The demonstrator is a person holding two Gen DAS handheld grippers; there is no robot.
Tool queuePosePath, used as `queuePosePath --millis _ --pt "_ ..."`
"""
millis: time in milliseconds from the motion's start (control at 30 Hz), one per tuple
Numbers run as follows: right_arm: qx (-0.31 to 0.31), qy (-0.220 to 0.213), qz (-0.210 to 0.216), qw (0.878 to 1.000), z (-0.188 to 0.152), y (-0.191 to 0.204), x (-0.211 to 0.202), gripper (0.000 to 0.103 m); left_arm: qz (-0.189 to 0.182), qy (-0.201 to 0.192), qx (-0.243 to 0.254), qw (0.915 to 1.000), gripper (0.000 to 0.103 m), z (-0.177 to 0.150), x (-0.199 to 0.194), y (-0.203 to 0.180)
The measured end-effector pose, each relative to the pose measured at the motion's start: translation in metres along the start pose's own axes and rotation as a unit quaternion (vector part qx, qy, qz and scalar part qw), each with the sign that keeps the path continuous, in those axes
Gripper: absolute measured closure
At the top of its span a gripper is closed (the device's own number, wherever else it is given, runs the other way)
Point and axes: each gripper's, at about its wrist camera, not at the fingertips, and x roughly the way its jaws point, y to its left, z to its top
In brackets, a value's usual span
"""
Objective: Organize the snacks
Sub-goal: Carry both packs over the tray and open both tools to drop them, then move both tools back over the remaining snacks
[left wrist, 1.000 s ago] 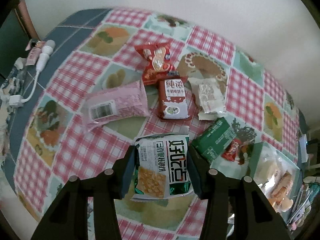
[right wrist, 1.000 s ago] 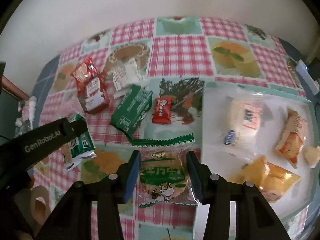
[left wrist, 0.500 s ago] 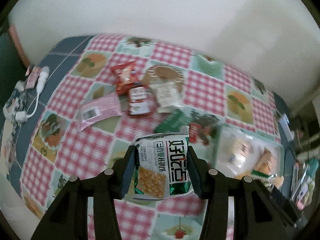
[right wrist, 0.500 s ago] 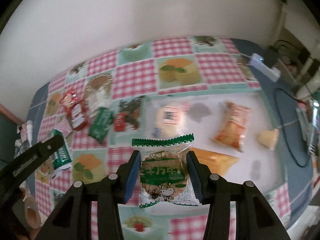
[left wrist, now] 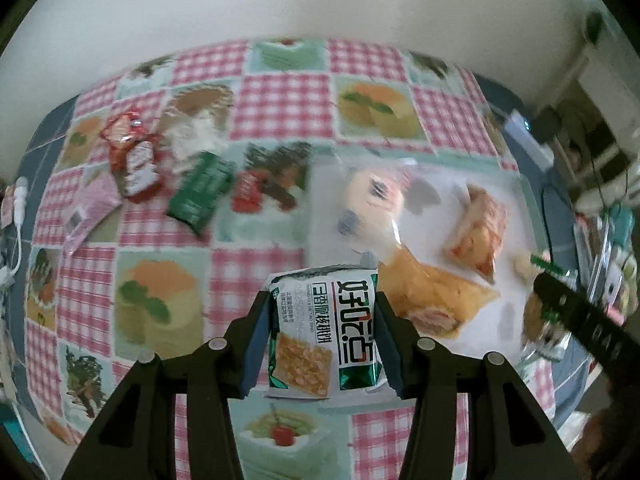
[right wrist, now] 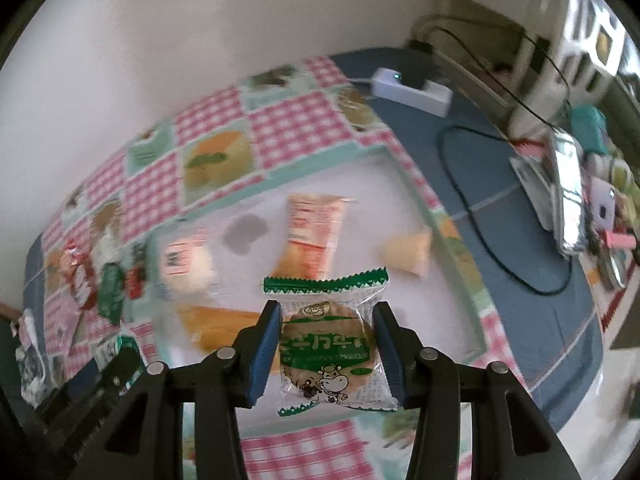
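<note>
My left gripper (left wrist: 322, 340) is shut on a white-and-green cracker packet (left wrist: 324, 330), held above the table near the left edge of the white tray (left wrist: 516, 320). My right gripper (right wrist: 326, 350) is shut on a clear green-edged biscuit packet (right wrist: 330, 344), held above the tray's (right wrist: 360, 184) near part. The tray holds a round bun (left wrist: 370, 196), an orange packet (left wrist: 478, 228), a yellow packet (left wrist: 436, 300) and a small pale piece (right wrist: 408, 250). Loose snacks lie at the far left: red packets (left wrist: 134, 156), a green packet (left wrist: 200, 192), a pink packet (left wrist: 90, 210).
A checked pink-and-green cloth (left wrist: 280, 100) covers the table. A white power strip (right wrist: 412, 90) with black cables (right wrist: 480, 248) lies on the blue surface to the right, beside clutter (right wrist: 568, 192). A white cable (left wrist: 16, 216) lies at the far left edge.
Both grippers have swung to the right with their packets, from over the loose snack pile to over the white tray. Both stay shut.
</note>
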Motion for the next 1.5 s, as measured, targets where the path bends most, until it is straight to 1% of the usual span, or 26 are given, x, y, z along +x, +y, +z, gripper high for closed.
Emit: queuePosePath --millis 167,267,500,600,667,800,833,867,900,933,967,1000,1067,1100,1133,1167,1200,1267,1333,1367,1433,1500 --pt "0.024 0.029 -0.012 0.999 -0.001 -0.026 0.020 0.053 -0.013 0.031 0.032 0.9989 0.052 -0.010 0.020 -0.030" --pt "0.034 0.046 -0.016 0.998 -0.003 -0.035 0.031 0.053 -0.006 0.043 0.043 0.9981 0.052 -0.015 0.029 -0.042" --pt "0.042 0.058 -0.012 0.997 -0.002 -0.041 0.040 0.053 -0.002 0.052 0.059 0.9969 0.051 -0.019 0.040 -0.056" --pt "0.042 0.061 -0.011 0.997 -0.002 -0.040 0.041 0.052 -0.003 0.057 0.054 0.9969 0.044 -0.018 0.042 -0.055" --pt "0.042 0.061 -0.011 0.997 -0.001 -0.040 0.041 0.052 -0.001 0.053 0.051 0.9973 0.037 -0.016 0.041 -0.054" --pt "0.041 0.057 -0.015 0.997 0.000 -0.038 0.039 0.052 0.001 0.045 0.037 0.9983 0.036 -0.009 0.037 -0.044" --pt "0.039 0.058 -0.016 0.997 0.000 -0.037 0.039 0.052 0.000 0.044 0.033 0.9985 0.031 -0.008 0.035 -0.041" --pt "0.037 0.058 -0.018 0.997 0.000 -0.036 0.039 0.052 0.000 0.042 0.023 0.9989 0.018 -0.006 0.034 -0.035" --pt "0.035 0.059 -0.020 0.997 0.000 -0.034 0.039 0.051 0.001 0.040 0.014 0.9991 0.013 -0.004 0.033 -0.030" --pt "0.032 0.060 -0.023 0.997 -0.001 -0.031 0.040 0.046 0.003 0.036 0.004 0.9993 0.010 -0.003 0.031 -0.024" --pt "0.029 0.062 -0.024 0.997 -0.001 -0.028 0.040 0.041 0.008 0.034 -0.006 0.9994 0.010 -0.001 0.029 -0.017" --pt "0.025 0.062 -0.024 0.997 -0.002 -0.025 0.041 0.035 0.012 0.032 -0.015 0.9993 0.010 0.000 0.029 -0.012" --pt "0.014 0.063 -0.023 0.998 -0.003 -0.016 0.041 0.033 0.018 0.026 -0.039 0.9987 0.010 0.003 0.026 0.004" --pt "0.008 0.063 -0.023 0.998 -0.004 -0.010 0.040 0.031 0.021 0.024 -0.054 0.9981 0.010 0.005 0.025 0.014" --pt "0.004 0.062 -0.022 0.998 -0.005 -0.006 0.040 0.024 0.024 0.022 -0.068 0.9972 0.010 0.007 0.023 0.024" --pt "-0.002 0.061 -0.021 0.998 -0.006 0.000 0.039 0.022 0.027 0.020 -0.084 0.9959 0.010 0.008 0.022 0.035" --pt "-0.007 0.059 -0.019 0.998 -0.007 0.004 0.038 0.019 0.031 0.018 -0.101 0.9942 0.009 0.010 0.021 0.048" --pt "-0.014 0.056 -0.017 0.998 -0.008 0.013 0.036 0.018 0.042 0.014 -0.133 0.9901 0.009 0.011 0.019 0.072" --pt "-0.022 0.050 -0.014 0.998 -0.009 0.024 0.033 0.010 0.052 0.010 -0.157 0.9862 0.009 0.010 0.016 0.091" --pt "-0.026 0.046 -0.011 0.999 -0.010 0.030 0.032 0.009 0.060 0.008 -0.169 0.9838 0.009 0.010 0.015 0.103" --pt "-0.034 0.041 -0.004 0.999 -0.011 0.042 0.030 0.005 0.080 0.005 -0.184 0.9797 0.009 0.009 0.013 0.122" --pt "-0.042 0.039 -0.001 0.998 -0.013 0.054 0.030 0.004 0.095 0.003 -0.197 0.9757 0.009 0.008 0.011 0.141"
